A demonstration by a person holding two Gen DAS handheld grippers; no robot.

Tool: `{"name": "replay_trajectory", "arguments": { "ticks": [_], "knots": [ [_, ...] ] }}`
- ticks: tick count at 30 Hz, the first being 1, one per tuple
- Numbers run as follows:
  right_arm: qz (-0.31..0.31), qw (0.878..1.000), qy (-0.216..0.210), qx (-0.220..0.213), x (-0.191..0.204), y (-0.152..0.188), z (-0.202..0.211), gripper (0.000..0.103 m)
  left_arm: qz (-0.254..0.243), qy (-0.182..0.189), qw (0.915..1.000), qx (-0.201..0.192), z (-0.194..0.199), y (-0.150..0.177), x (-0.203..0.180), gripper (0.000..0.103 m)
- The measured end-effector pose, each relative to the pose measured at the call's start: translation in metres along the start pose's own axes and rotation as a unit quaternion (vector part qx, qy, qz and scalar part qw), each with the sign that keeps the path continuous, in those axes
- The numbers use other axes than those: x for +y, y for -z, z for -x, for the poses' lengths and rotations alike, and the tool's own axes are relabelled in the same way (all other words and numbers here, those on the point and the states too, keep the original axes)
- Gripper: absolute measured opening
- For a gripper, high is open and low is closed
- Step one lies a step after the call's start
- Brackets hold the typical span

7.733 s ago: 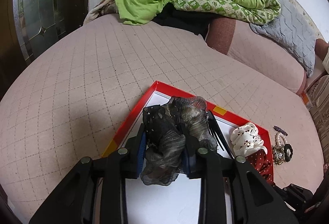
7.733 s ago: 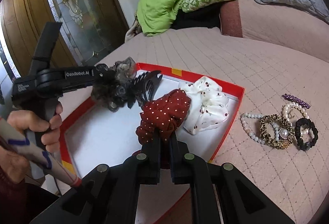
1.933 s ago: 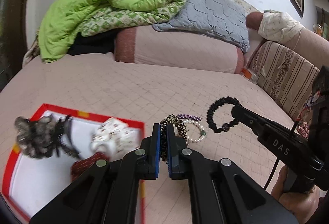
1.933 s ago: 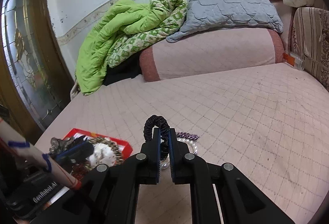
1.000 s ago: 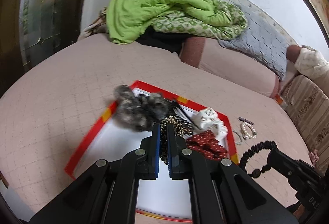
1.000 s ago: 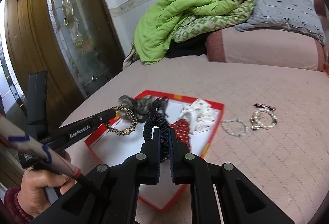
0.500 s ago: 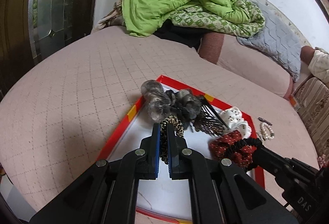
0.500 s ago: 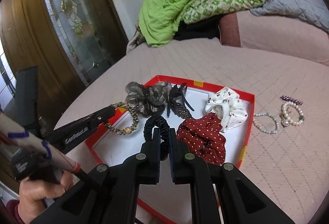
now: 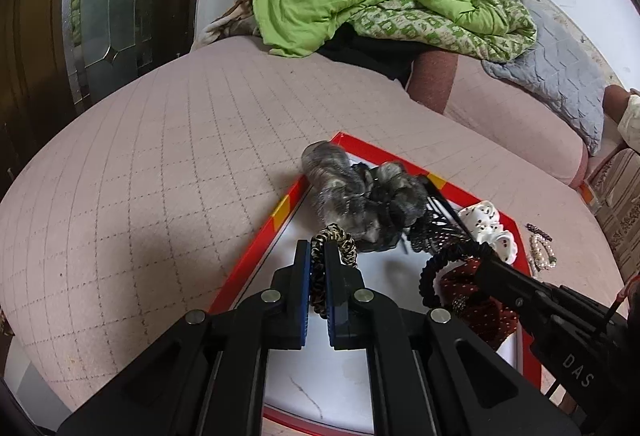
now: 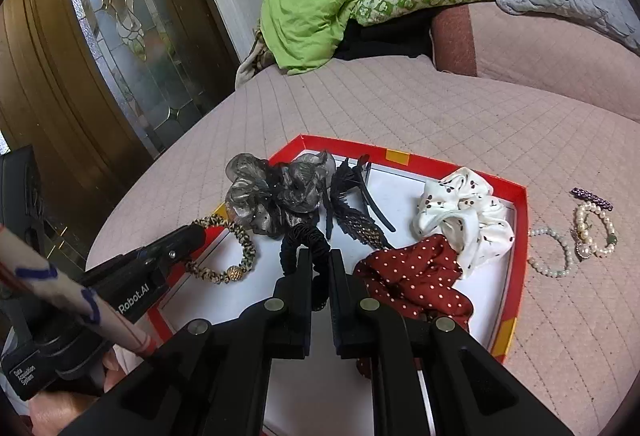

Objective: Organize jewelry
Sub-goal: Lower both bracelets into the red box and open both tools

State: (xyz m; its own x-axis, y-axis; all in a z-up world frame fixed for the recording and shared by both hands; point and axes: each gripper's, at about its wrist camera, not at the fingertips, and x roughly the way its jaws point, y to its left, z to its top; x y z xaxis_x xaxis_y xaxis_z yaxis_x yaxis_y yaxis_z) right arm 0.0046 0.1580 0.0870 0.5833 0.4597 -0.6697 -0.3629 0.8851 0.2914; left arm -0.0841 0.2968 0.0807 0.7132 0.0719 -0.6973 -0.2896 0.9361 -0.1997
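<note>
Over a red-rimmed tray on a pink quilted bed, the left gripper pinches a leopard-print hair tie near the tray's left rim, its lower loop hidden between the fingers. Beside it, the right gripper clamps a black scrunchie, partly covering a red dotted scrunchie. Bare white floor shows nearest the cameras. Pearl bracelets lie outside the right rim.

Three scrunchies, two hair ties, two hair clips, two pearl bracelets, one tray.
</note>
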Motion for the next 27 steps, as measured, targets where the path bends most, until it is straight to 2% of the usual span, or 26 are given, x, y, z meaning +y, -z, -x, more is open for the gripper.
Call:
{"name": "replay_trajectory", "arguments": {
  "ticks": [12,27],
  "knots": [
    [-0.006,1.0,0.001,0.017,0.001,-0.004,-0.018,0.009,-0.001,-0.006,0.9998,0.017,-0.01,0.002,0.002,0.006],
    [-0.002,0.999,0.013,0.034,-0.002,-0.003,-0.032,0.009,-0.01,-0.015,0.9996,0.02,-0.013,0.004,0.0,0.006]
  ]
}}
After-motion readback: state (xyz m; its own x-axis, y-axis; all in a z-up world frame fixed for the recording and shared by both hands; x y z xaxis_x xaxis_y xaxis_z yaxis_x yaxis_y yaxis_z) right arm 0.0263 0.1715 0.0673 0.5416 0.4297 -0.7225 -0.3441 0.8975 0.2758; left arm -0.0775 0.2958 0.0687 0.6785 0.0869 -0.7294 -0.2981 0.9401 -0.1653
